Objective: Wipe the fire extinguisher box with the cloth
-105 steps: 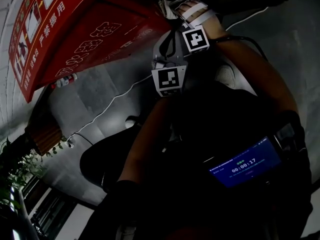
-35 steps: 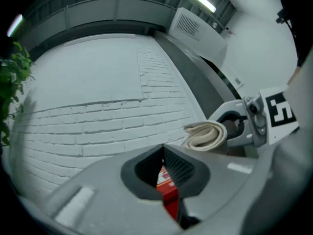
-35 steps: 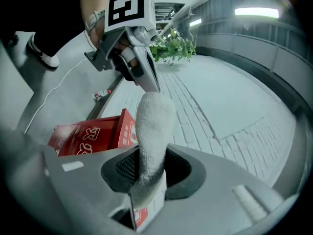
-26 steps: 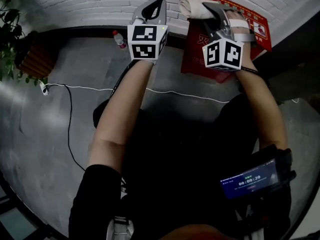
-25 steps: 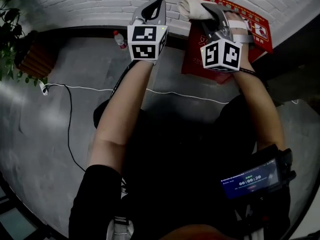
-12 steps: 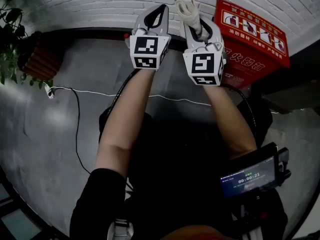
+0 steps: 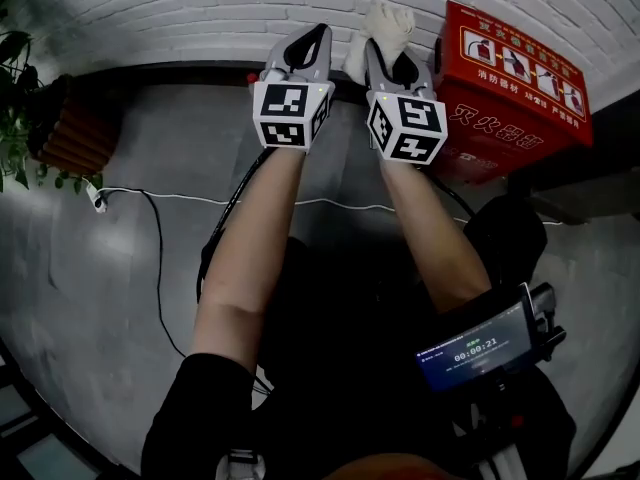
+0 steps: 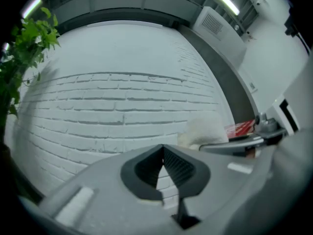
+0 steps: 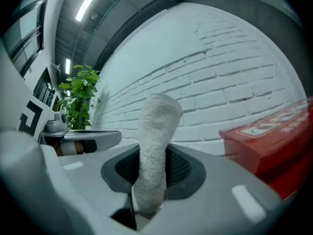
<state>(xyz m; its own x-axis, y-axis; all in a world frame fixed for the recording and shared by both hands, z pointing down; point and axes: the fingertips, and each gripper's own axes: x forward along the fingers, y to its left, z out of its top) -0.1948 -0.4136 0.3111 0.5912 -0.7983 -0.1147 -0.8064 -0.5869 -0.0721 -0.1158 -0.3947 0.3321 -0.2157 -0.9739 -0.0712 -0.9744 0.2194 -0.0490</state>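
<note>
The cloth [image 7: 385,23] is pinched upright in the closed jaws of the right gripper [image 7: 392,56], its wad left free for wiping. The left gripper [image 7: 308,43] is held shut, empty, aside. The fire extinguisher box [image 7: 510,83] is stood at the foot of the wall [image 7: 200,8], right of the cloth, untouched.

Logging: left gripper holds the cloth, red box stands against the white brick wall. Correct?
No: the right gripper holds the cloth, as the right gripper view shows; the left gripper is shut on nothing. The red box does stand against the brick wall.
</note>
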